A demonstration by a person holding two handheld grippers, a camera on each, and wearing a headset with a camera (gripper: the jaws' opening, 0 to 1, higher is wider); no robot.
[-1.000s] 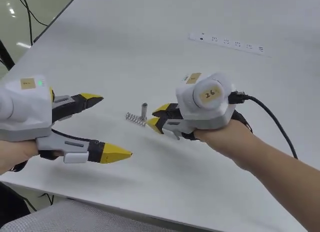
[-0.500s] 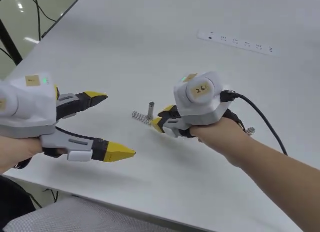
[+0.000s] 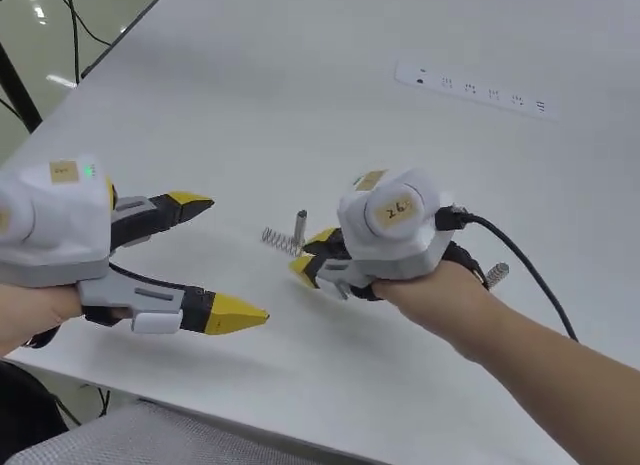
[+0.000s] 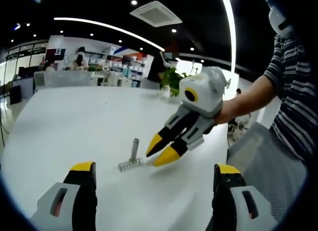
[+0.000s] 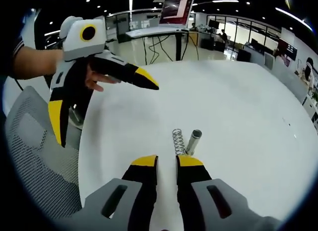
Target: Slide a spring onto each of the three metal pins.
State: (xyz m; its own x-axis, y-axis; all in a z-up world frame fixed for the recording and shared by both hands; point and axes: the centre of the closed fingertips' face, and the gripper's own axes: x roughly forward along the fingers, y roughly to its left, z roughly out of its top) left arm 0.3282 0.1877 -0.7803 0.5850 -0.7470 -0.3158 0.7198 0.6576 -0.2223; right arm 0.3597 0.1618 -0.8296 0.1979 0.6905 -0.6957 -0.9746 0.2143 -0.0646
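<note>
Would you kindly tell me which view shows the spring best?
The right gripper view: the spring lies close ahead, coils distinct, beside the pin. The left gripper view and head view show it smaller.

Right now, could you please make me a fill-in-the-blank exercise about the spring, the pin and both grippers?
1. The metal pin stands ____ on the table.
2. The spring lies on its side ____ the pin, not on it.
3. The jaws of the left gripper are wide ____.
4. The right gripper, close to the spring, holds ____.
Missing words: upright; beside; open; nothing.
</note>
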